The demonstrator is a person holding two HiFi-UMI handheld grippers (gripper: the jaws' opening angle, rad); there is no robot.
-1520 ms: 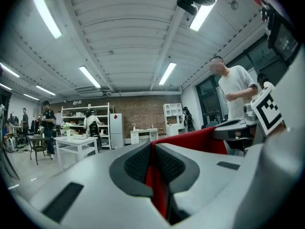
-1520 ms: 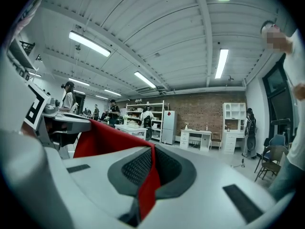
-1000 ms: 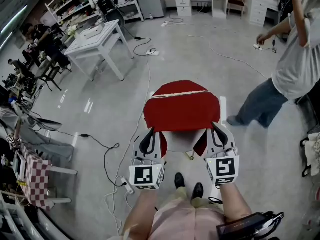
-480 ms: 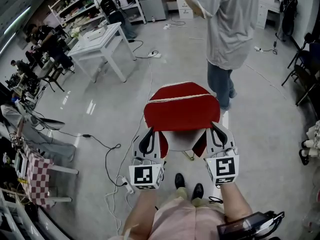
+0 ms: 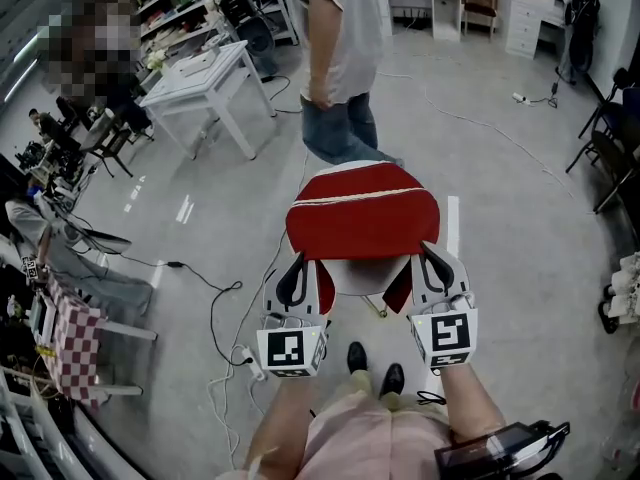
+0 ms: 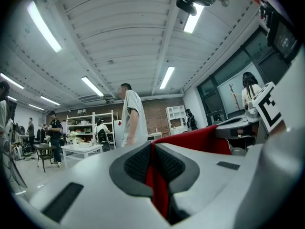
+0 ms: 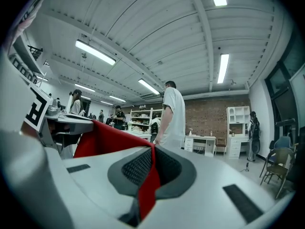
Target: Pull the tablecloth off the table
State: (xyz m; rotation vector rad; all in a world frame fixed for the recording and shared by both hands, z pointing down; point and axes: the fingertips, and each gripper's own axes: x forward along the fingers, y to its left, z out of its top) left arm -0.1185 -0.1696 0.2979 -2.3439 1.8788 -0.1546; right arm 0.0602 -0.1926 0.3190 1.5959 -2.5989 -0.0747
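The red tablecloth [image 5: 362,223] covers the table [image 5: 364,278], so I can't see its top. The cloth's near corners disappear between the pads of my left gripper [image 5: 298,266] and right gripper [image 5: 428,258]. At twelve o'clock, the picture's top edge cuts off a standing person [image 5: 340,58] above the shoulders.

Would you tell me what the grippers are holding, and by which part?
Both hold the red tablecloth: left gripper and right gripper each pinch a near corner.
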